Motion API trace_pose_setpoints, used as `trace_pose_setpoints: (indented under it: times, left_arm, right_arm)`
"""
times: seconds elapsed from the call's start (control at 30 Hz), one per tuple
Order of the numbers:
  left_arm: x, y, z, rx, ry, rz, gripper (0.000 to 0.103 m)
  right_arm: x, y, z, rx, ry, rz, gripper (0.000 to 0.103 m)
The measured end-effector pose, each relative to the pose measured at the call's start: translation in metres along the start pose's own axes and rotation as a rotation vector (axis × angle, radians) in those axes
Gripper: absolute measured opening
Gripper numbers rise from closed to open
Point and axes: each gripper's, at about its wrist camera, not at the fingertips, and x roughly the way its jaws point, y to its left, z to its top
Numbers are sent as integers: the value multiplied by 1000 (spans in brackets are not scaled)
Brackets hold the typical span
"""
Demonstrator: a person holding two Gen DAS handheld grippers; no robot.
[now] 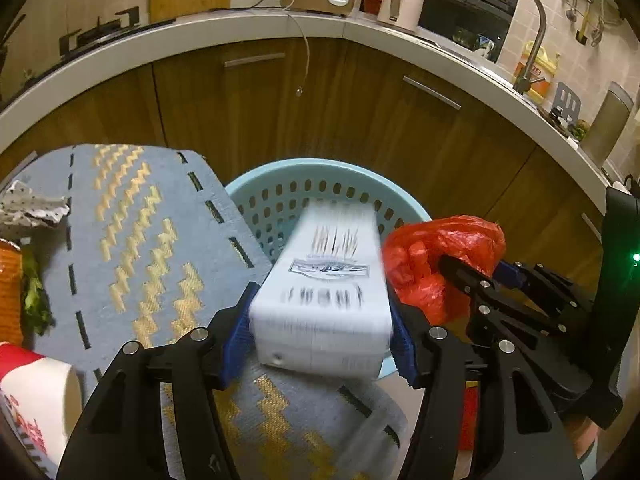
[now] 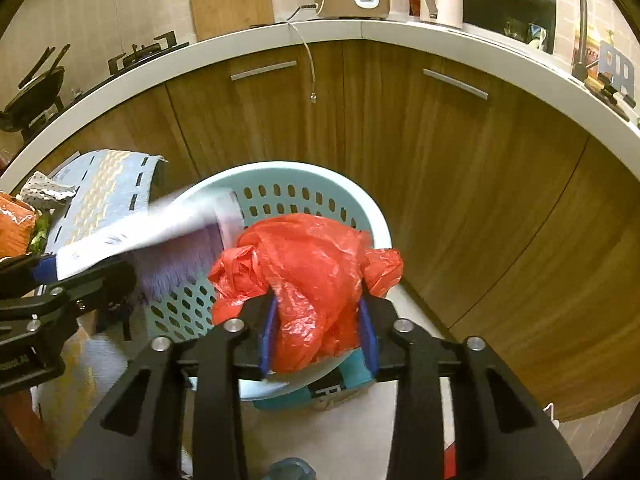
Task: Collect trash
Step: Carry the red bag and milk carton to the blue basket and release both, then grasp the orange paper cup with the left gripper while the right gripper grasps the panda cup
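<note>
Item 1, nearest lens: left gripper [image 1: 320, 332], blue pads clamped either side of a white box [image 1: 324, 280], which juts fwd past the fingertips over the near rim of the light-blue basket [image 1: 280, 176]. Item 2: right gripper [image 2: 318, 332], fingers squeezed onto a crumpled red plastic bag [image 2: 304, 272]; bag bulges beyond the tips, above the basket [image 2: 360, 200] mouth. Item 3: blue-and-gold mat [image 1: 132, 232] left of our left fingers, w/ more waste at its far-left edge: crumpled dotted paper [image 1: 32, 208], greens [image 1: 34, 296], a red-and-white cup [image 1: 36, 400]. Risks, as we judge them: box is long and only its near end is held, so letting go too early could tip it onto the rim and out; bag is light and slack, may snag on a pad or drift off-target; both loads sit close together, so they may knock each other. Hard to read: box print is motion-blurred, label illegible; basket interior mostly hidden behind box and bag, so fill level unknown; cup cut off by frame edge.
</note>
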Motion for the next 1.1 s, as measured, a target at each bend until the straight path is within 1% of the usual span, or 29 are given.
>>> trace_pose_setpoints:
  times: [0.03,0.1,0.33,0.47,0.57,0.73,0.8,0.9,1.1]
  left_arm:
    - [-1,1,0,-5,0,-7,61]
    - [-4,4,0,-17,-11,-15,64]
    - [-25,15,-3,-42,-52,-21,64]
    - [-36,23,-7,-55,-72,-11,64]
    - [-48,30,-12,-70,-95,-10,64]
    - [-74,45,-24,-95,-140,14,64]
    - [-87,54,-32,-106,-163,34,64]
    - [-110,72,-47,-134,-204,77,64]
    - [-164,123,-83,-239,-282,197,64]
  right_arm:
    - [0,-1,1,0,-3,-1,46]
    - [-3,-2,2,3,-10,3,49]
    - [-16,-4,5,14,-43,11,51]
    - [-23,0,5,10,-54,13,51]
    - [-30,10,6,-11,-69,24,51]
    - [-44,35,9,-48,-95,60,51]
    - [-49,47,10,-62,-105,80,51]
    - [-58,71,9,-92,-124,134,51]
    - [-66,127,-1,-181,-137,218,51]
